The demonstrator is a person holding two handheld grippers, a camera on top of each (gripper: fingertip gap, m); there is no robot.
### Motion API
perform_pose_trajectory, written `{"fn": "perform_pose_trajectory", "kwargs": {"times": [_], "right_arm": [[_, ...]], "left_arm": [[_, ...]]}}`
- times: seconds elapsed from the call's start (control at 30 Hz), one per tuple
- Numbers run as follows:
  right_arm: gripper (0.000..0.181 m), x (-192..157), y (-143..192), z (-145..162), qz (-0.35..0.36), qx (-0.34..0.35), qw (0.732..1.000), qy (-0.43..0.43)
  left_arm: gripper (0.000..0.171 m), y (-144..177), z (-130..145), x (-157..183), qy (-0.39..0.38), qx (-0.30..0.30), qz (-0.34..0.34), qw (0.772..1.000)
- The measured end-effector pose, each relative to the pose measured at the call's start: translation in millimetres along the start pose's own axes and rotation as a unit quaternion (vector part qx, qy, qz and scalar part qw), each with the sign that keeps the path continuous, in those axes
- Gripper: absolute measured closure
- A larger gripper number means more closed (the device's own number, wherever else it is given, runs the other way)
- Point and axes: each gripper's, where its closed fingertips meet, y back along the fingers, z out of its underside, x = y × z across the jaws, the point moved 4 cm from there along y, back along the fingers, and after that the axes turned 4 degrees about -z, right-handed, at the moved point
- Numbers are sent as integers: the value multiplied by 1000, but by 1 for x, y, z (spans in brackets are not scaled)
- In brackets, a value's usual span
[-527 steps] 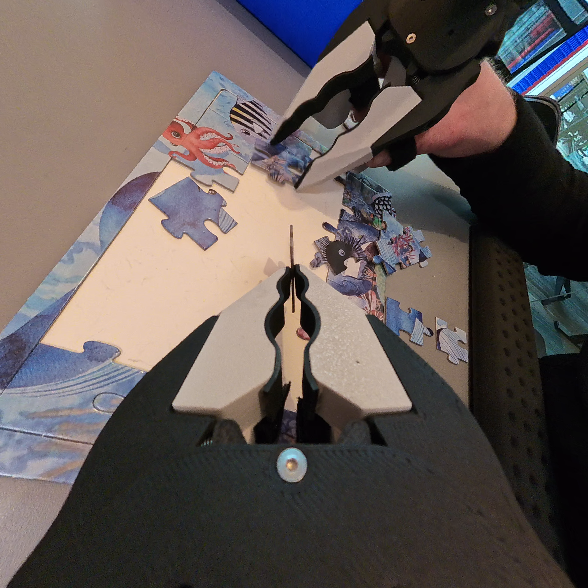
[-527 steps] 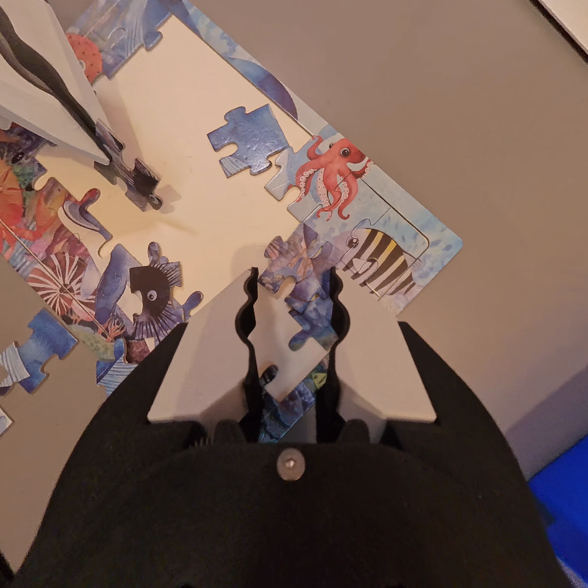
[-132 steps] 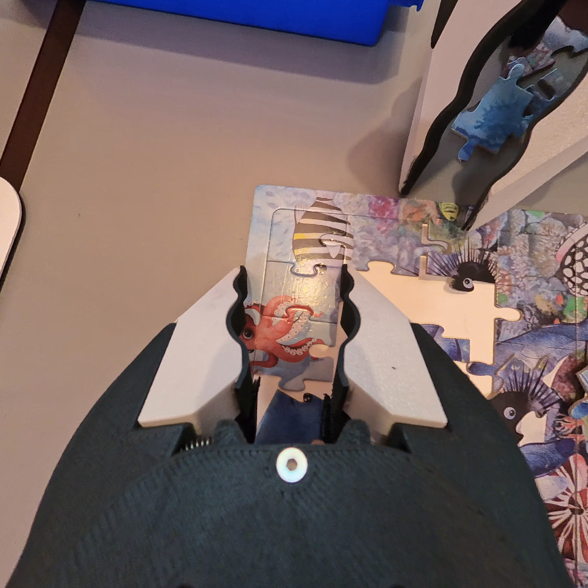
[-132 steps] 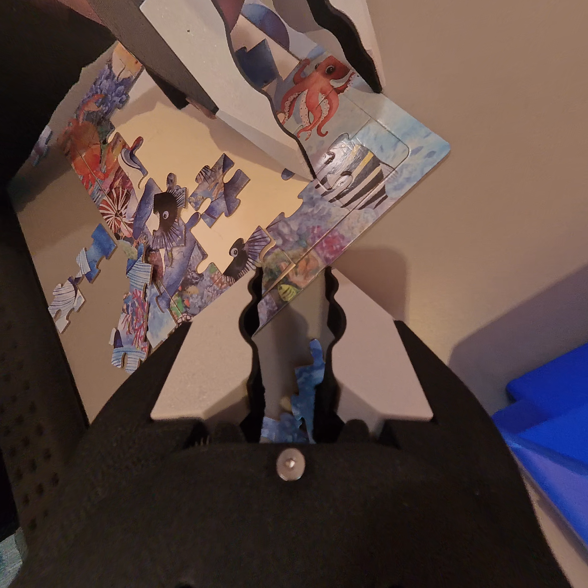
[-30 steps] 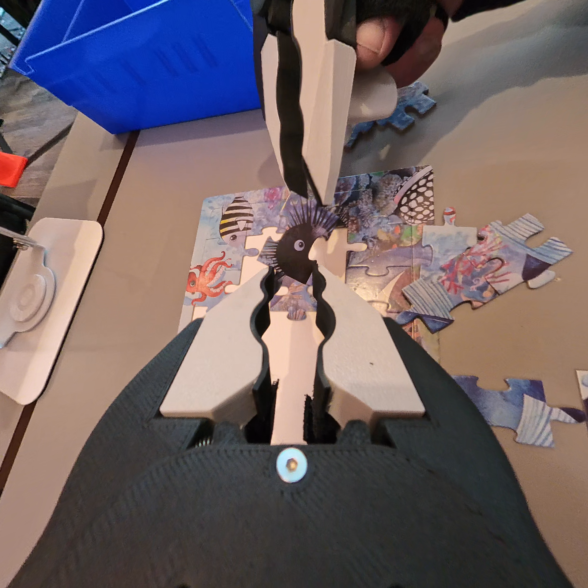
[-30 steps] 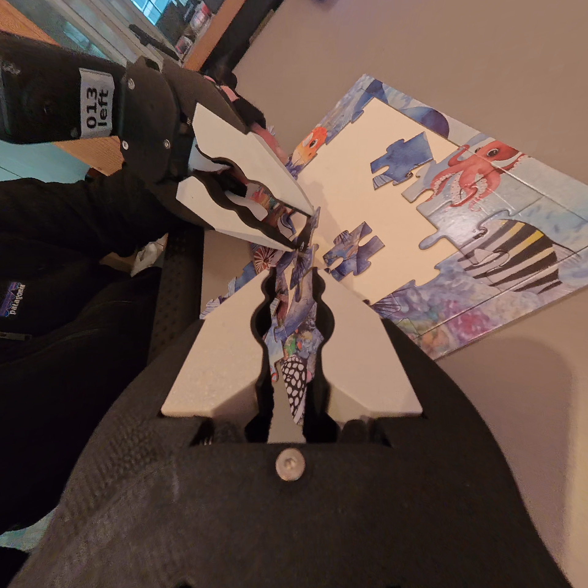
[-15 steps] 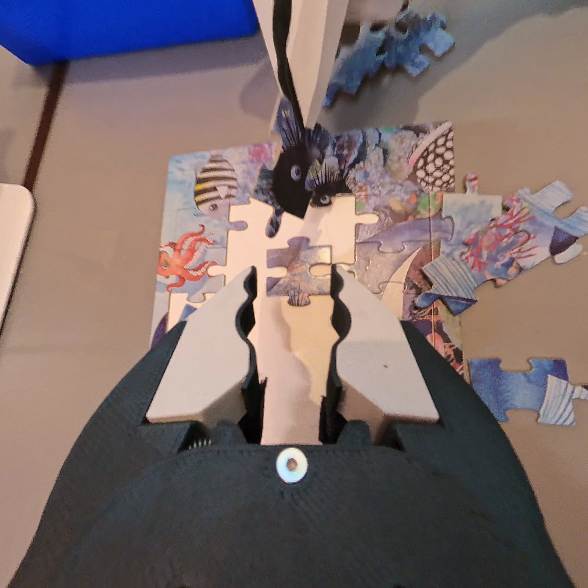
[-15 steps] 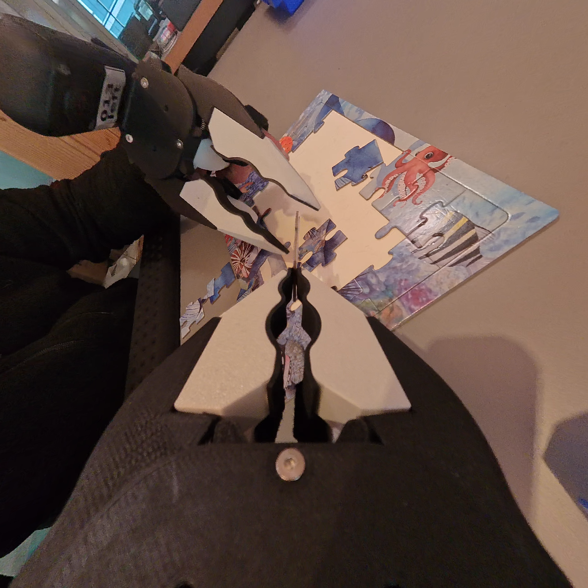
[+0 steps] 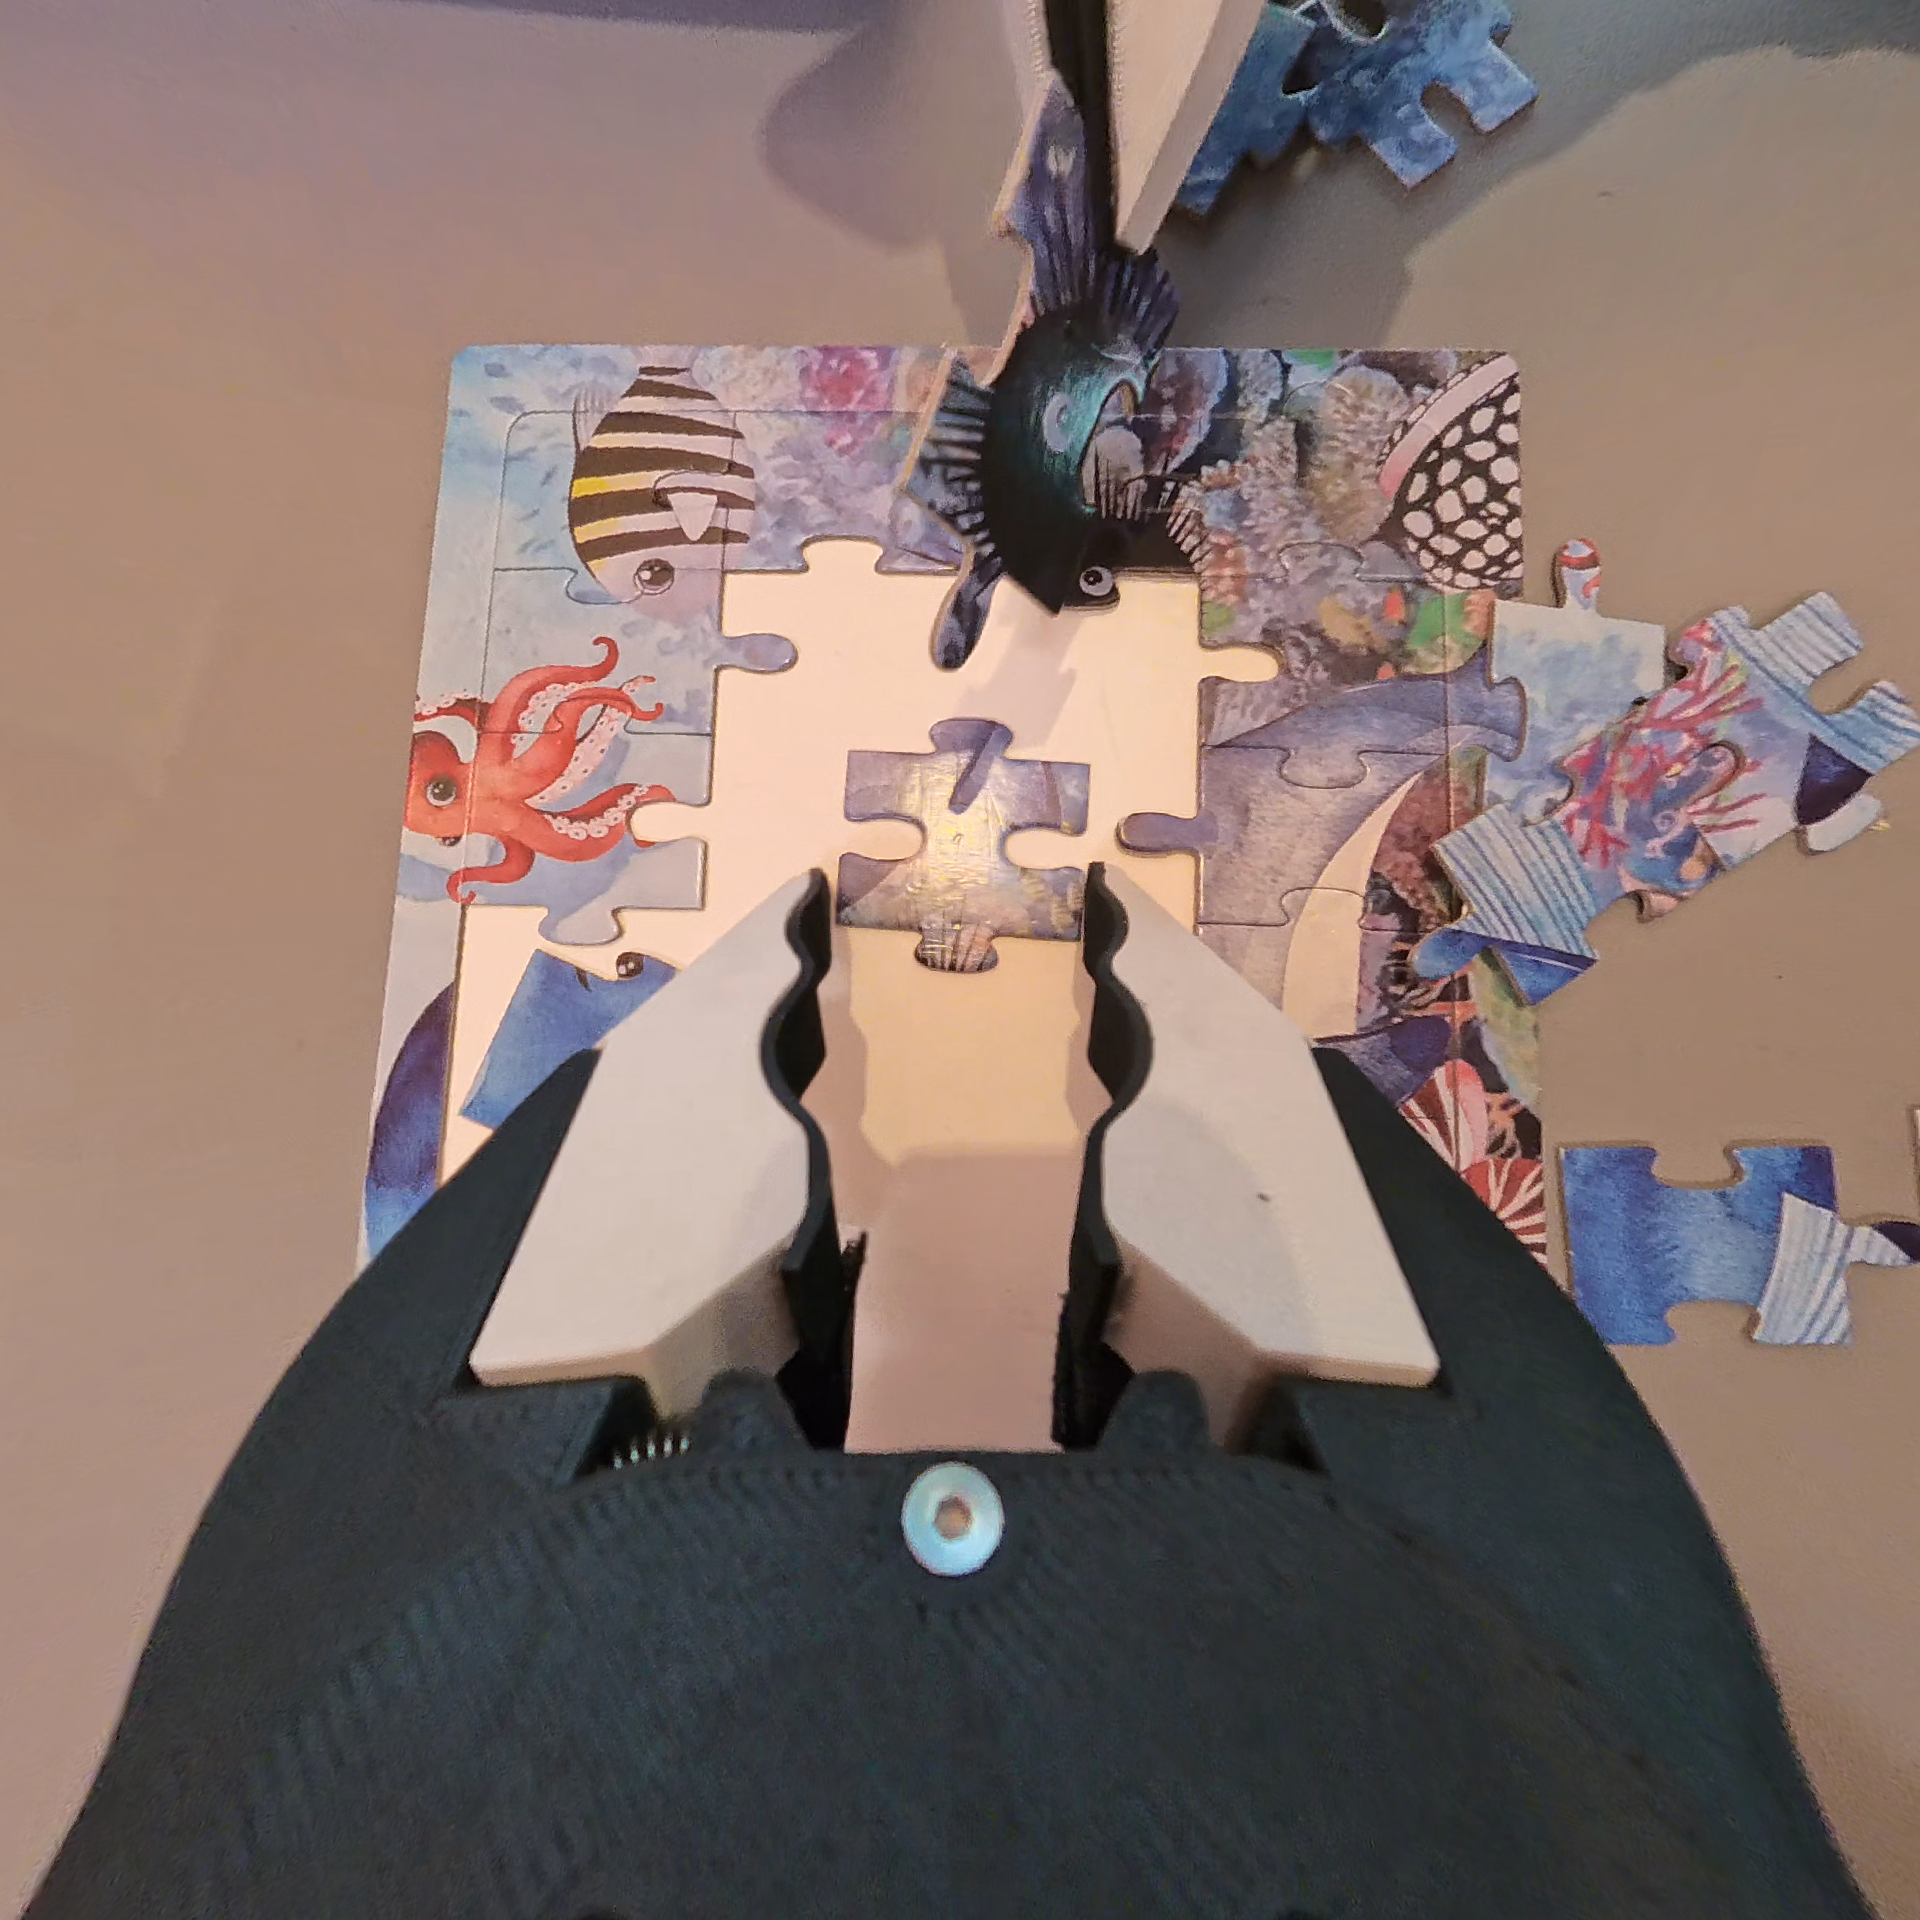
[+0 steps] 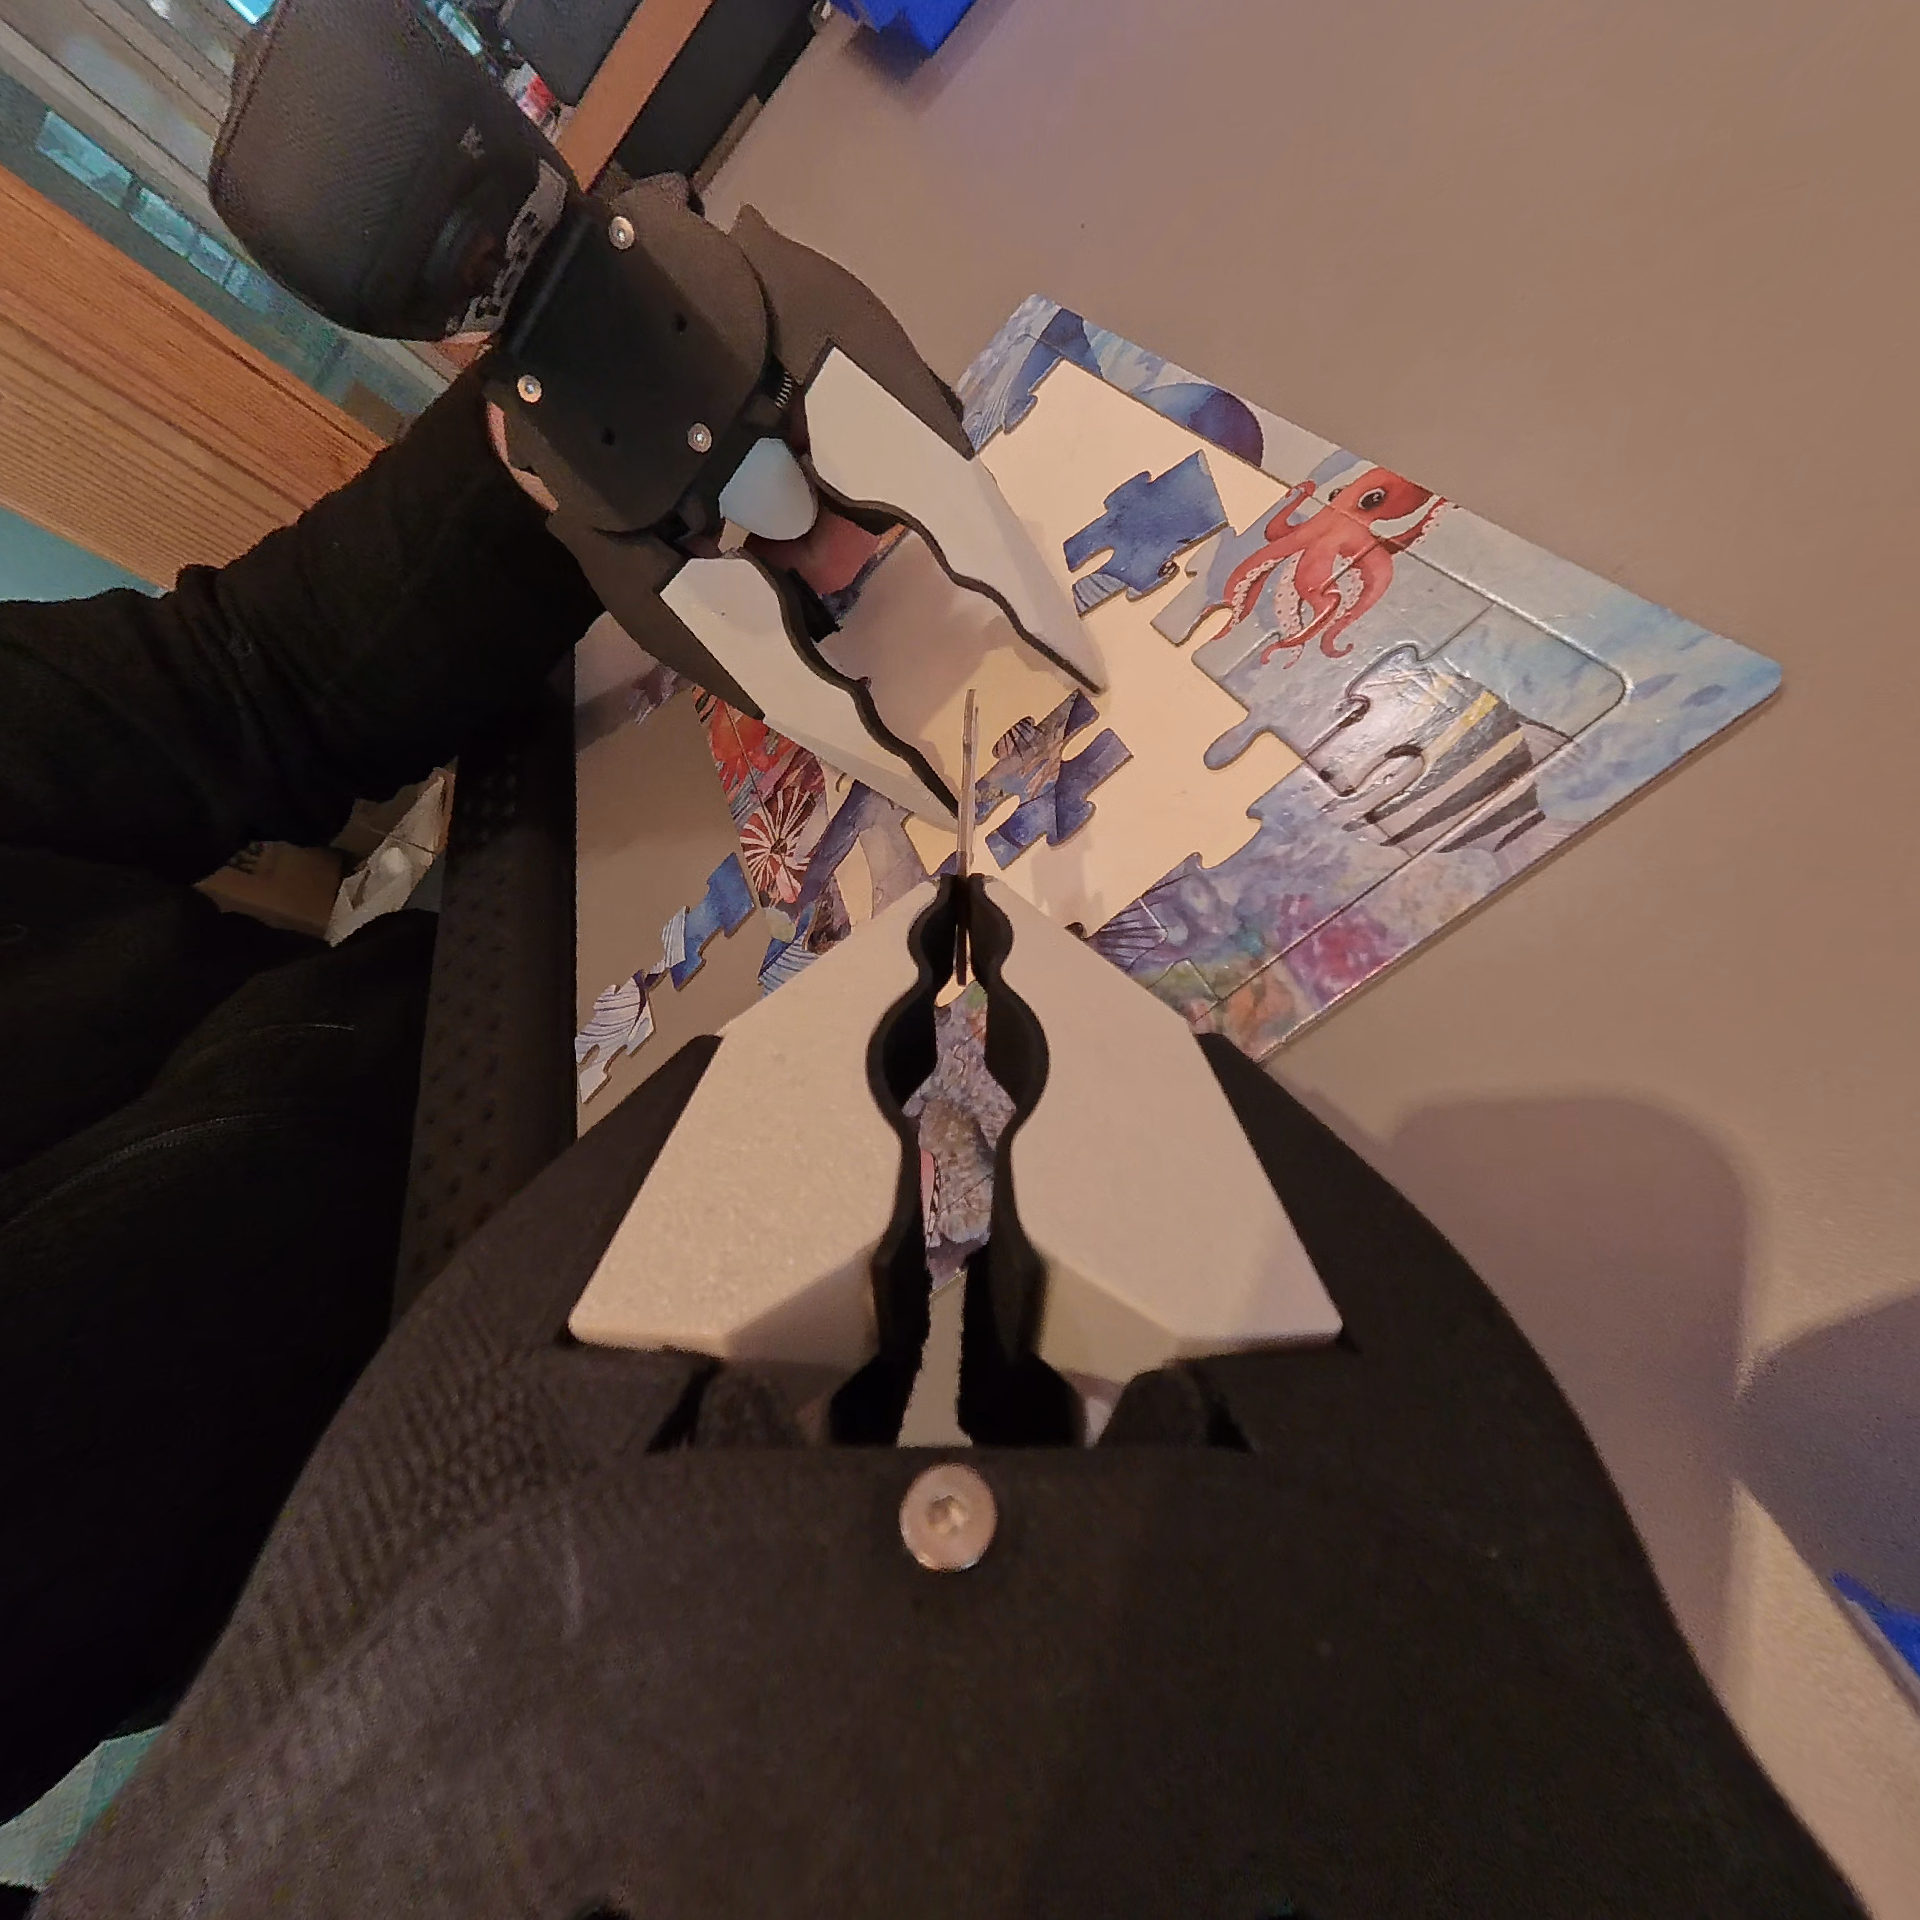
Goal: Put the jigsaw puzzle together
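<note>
The puzzle board (image 9: 904, 665) lies on the tan table, its cream middle partly bare, with an octopus (image 9: 520, 769) and a striped fish (image 9: 655, 488) fitted at the left. My left gripper (image 9: 958, 894) is open and empty. Its fingertips stand on either side of the near edge of a loose blue piece (image 9: 966, 831) lying flat on the board. My right gripper (image 9: 1091, 177) is shut on a black fish piece (image 9: 1049, 436) and holds it on edge above the board's far side. In the right wrist view that piece (image 10: 968, 769) shows edge-on in the shut right gripper (image 10: 961, 899), beside the open left gripper (image 10: 1018, 743).
Several loose pieces lie off the board at the right (image 9: 1662, 790) (image 9: 1714, 1247) and at the far right (image 9: 1382, 83). Another blue piece (image 9: 540, 1018) lies on the board's left side. A person's dark sleeve (image 10: 312, 665) and a chair back (image 10: 374, 156) are at the left. About 9 centimetres separates my left fingertips from my right. My left gripper's tips are some 6 centimetres from the octopus (image 9: 520, 769). Seen from the right wrist view (image 10: 1292, 565) as well.
In the last second the black fish piece passed from my left gripper to my right, which shut on it. My left gripper opened wide and came close to the loose blue piece.
</note>
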Motion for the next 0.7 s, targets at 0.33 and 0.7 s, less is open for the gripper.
{"fn": "perform_pose_trajectory", "kwargs": {"times": [0.33,0.7], "right_arm": [[181,1,3,-1,0,5,1000,-1],[181,-3,2,0,-7,-1,1000,6]], "left_arm": [[127,2,3,-6,32,13,24,999],[125,45,48,-15,24,-62,-20,998]]}}
